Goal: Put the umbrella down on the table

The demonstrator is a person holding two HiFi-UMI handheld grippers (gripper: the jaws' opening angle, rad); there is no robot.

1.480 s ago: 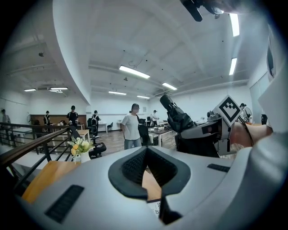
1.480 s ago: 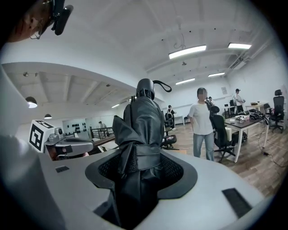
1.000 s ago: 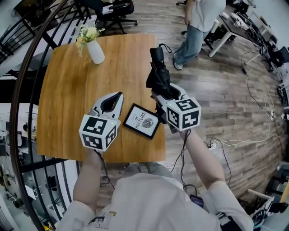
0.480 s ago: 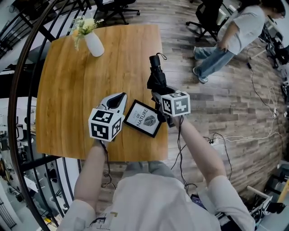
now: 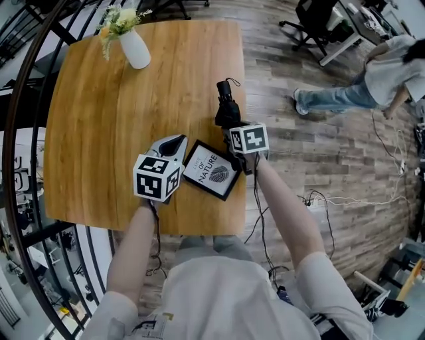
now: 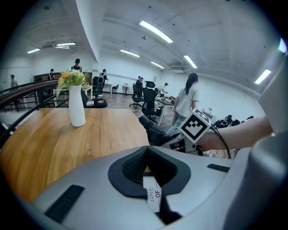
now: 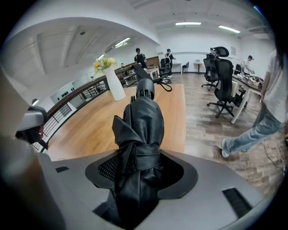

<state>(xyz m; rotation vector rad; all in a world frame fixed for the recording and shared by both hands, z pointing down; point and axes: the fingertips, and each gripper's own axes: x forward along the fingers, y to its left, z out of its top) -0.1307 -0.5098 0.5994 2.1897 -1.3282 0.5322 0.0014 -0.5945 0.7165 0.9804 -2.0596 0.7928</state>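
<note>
A folded black umbrella [image 5: 227,106] with a wrist strap points away from me over the right side of the wooden table [image 5: 99,133]. My right gripper [image 5: 234,127] is shut on the umbrella's [image 7: 144,117] wrapped lower part. Whether the umbrella touches the table [image 7: 99,121] cannot be told. My left gripper [image 5: 171,142] hovers left of it above the table, its jaws shut with nothing between them [image 6: 146,150]. In the left gripper view, the umbrella [image 6: 153,131] and the right gripper's marker cube [image 6: 196,126] show to the right.
A framed print [image 5: 211,170] lies on the table between the two grippers. A white vase with flowers [image 5: 133,46] stands at the far left corner. A person [image 5: 358,86] walks on the floor to the right, near office chairs [image 5: 312,20]. A black railing [image 5: 20,133] curves along the left.
My right gripper has carried the umbrella lower and farther out toward the table's right edge. The left gripper has barely moved. The walking person has gone further right.
</note>
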